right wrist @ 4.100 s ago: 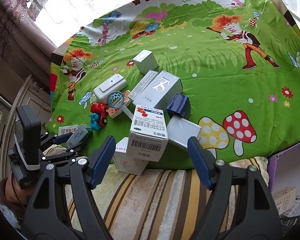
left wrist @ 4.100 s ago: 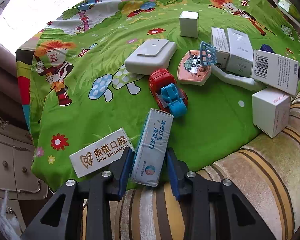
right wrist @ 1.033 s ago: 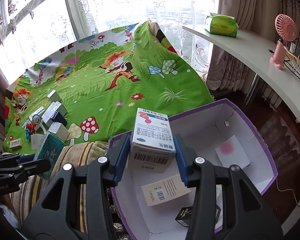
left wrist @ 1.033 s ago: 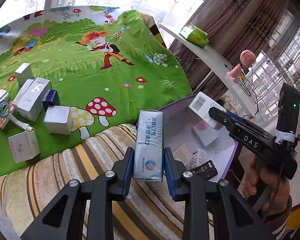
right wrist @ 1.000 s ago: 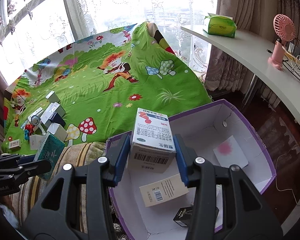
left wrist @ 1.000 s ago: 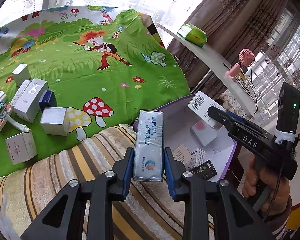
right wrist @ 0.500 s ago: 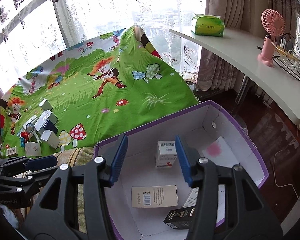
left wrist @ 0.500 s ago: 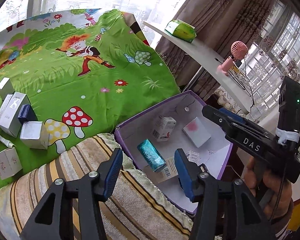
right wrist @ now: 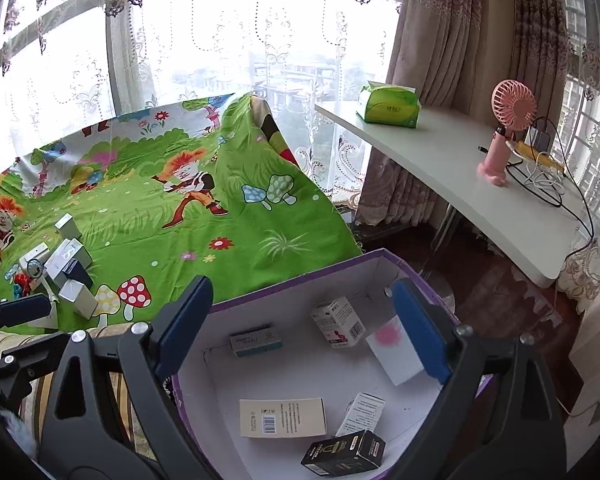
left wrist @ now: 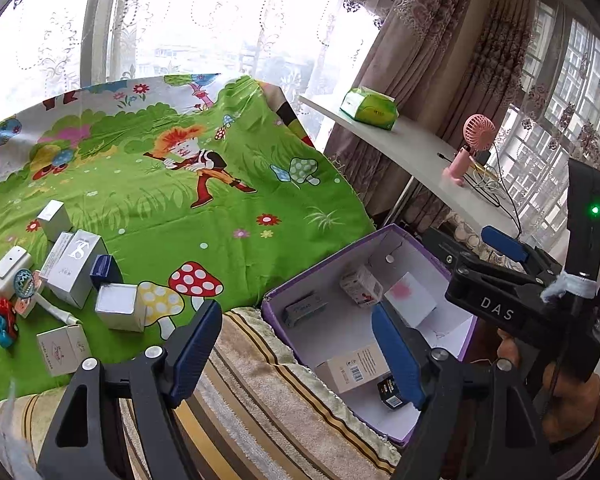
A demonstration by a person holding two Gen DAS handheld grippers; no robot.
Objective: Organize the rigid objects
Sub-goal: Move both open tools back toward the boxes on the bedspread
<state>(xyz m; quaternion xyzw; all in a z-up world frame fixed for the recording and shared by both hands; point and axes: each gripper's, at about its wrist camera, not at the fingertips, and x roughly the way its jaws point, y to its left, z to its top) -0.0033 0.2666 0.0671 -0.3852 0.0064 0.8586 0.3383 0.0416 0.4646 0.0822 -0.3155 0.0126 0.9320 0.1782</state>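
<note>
A purple box with a white inside (left wrist: 324, 262) (right wrist: 300, 280) stands beside the bed. In it lie the teal toothpaste box (left wrist: 305, 308) (right wrist: 256, 340), the red-and-white medicine box (left wrist: 361, 283) (right wrist: 338, 327), a white box with a pink spot (right wrist: 394, 350), a barcode box (right wrist: 282, 417) and a black box (right wrist: 344, 453). My left gripper (left wrist: 296, 354) is open and empty above the box's near edge. My right gripper (right wrist: 300, 330) is open and empty over the box. Several white boxes (left wrist: 76, 266) and a red toy car (left wrist: 2, 316) remain on the green cartoon sheet.
A striped blanket (left wrist: 260, 392) covers the bed edge below the left gripper. A white shelf (right wrist: 460, 176) at the right holds a green tissue pack (right wrist: 388, 108), a pink fan (right wrist: 508, 128) and cables. Curtains and windows stand behind.
Both grippers opened and dropped their boxes into the purple box: the left let go of the teal toothpaste box, the right the medicine box. Both jaws have since opened wider.
</note>
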